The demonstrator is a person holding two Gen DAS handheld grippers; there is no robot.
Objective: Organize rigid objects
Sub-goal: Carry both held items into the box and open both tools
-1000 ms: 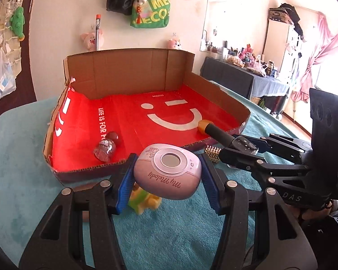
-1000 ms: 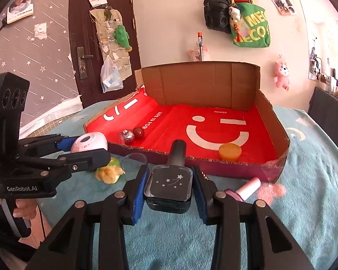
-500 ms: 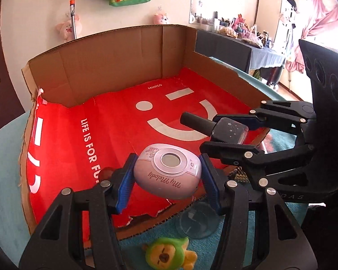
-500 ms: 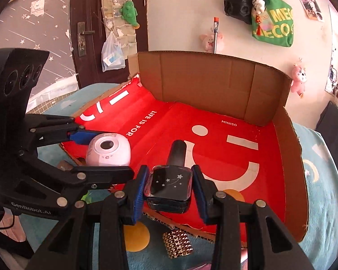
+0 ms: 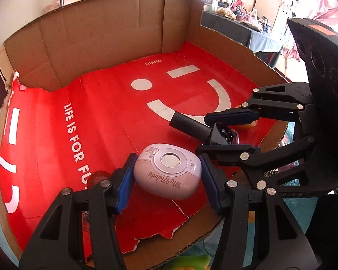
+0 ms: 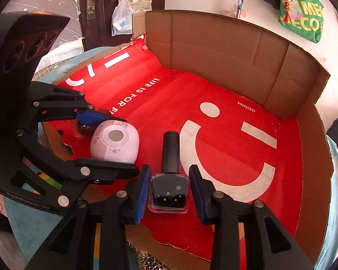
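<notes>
In the left wrist view the left gripper [image 5: 167, 175] squeezes the pink round case [image 5: 167, 174] over the red box [image 5: 106, 29], and in the right wrist view the right gripper [image 6: 169, 189], its jaws closing, holds the dark nail polish bottle [image 6: 169, 190] over the same box.

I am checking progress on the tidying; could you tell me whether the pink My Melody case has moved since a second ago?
Yes. The pink case has moved forward over the near cardboard wall and now hangs above the box's red floor.
</notes>
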